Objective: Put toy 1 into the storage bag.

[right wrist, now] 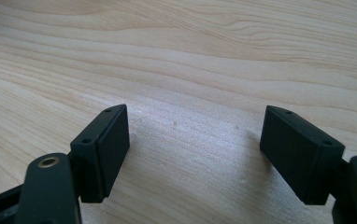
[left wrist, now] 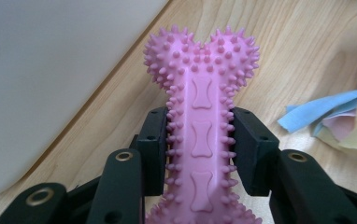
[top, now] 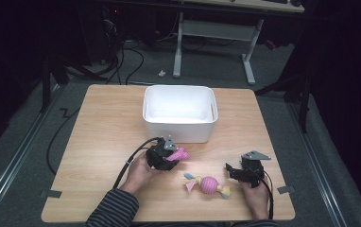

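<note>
Closest to the high camera is a striped sleeve coming in at the bottom left, and that hand is running my left claw. Left claw is pinching the pink spiky bone toy across its narrow middle, both pads tight against the nubs on either side, and the knobby two-lobed end sticks out past the tips. From the left gripper view the bone's far end points toward the wall of the white bin, with wood grain showing under it. In the high view that claw and the bone sit just in front of the white bin, near its front left corner, can't really tell whether the toy is touching the bench or a hair off it. Second toy, a pink ball with pastel cloth ends, is lying flat on the bench between my two hands, and its blue and yellow fabric peeks in at the right edge of the left gripper view. Right claw is parked at the front right of the bench, well apart from the bin, jaws spread wide with nothing but bare wood between the pads, tilted down close to the surface.
</note>
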Demonstrator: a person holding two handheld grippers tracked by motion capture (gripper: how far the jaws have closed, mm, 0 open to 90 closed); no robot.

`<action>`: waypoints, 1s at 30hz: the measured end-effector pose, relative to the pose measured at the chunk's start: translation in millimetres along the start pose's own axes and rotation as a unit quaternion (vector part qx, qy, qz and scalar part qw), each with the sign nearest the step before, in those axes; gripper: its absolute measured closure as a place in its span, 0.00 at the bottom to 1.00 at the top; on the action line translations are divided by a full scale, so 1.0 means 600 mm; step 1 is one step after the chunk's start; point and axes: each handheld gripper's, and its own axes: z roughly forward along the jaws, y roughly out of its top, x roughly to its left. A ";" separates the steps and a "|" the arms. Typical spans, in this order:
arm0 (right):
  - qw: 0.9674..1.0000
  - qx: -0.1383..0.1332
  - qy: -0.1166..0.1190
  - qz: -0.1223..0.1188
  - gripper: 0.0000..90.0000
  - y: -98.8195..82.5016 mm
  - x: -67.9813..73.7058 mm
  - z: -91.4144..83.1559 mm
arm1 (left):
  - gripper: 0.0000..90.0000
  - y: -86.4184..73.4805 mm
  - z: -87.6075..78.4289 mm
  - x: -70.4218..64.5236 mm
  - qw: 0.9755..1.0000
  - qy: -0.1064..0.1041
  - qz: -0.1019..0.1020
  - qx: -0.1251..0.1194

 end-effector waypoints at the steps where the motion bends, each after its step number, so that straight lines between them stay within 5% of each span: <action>1: 1.000 0.000 0.000 0.000 0.27 0.000 0.000 0.000 | 0.66 0.000 0.000 0.000 1.000 0.000 0.000 0.000; 7: 1.000 0.000 0.000 0.001 0.27 0.000 0.000 0.000 | 0.66 -0.001 -0.023 0.004 0.999 -0.003 -0.020 -0.034; 30: 1.000 0.000 0.000 0.000 0.27 0.000 0.000 0.000 | 0.66 -0.004 -0.100 0.013 0.995 -0.027 -0.059 -0.080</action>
